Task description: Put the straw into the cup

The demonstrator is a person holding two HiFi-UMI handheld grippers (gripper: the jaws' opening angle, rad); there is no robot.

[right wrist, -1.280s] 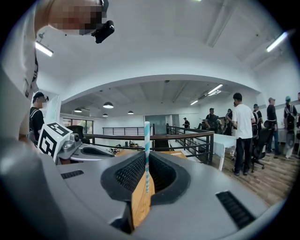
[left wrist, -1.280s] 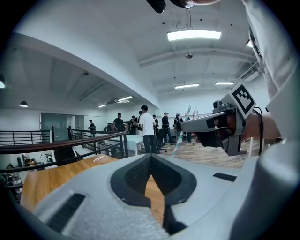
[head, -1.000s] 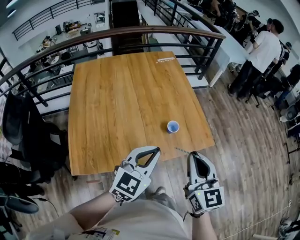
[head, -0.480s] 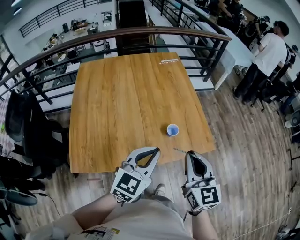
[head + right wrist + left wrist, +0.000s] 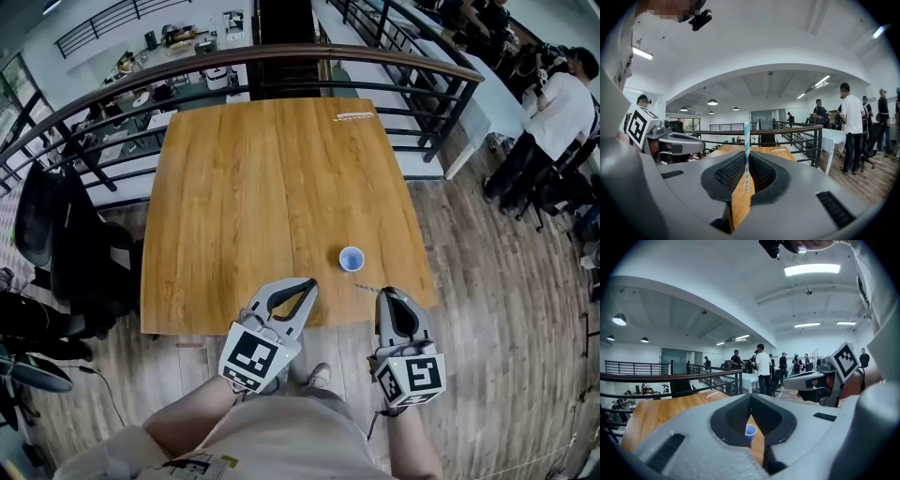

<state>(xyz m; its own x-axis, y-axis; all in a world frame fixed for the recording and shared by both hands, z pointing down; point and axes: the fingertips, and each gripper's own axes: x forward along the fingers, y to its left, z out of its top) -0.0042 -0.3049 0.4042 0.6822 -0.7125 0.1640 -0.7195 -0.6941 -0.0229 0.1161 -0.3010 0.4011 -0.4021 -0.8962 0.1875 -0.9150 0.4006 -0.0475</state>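
Right gripper view: right gripper (image 5: 747, 161) jaws clenched on upright straw (image 5: 746, 138); left gripper (image 5: 751, 398) jaws pressed together, empty. Centre straw tip over cup (image 5: 352, 258), lower vertically, then release.

I count one blue cup (image 5: 351, 258) on one wooden bench (image 5: 234, 187), one striped straw (image 5: 746, 150), and two grippers in all: one left gripper (image 5: 307, 283), one right gripper (image 5: 387, 294). One white strip (image 5: 356, 116) lies at the bench's far edge.
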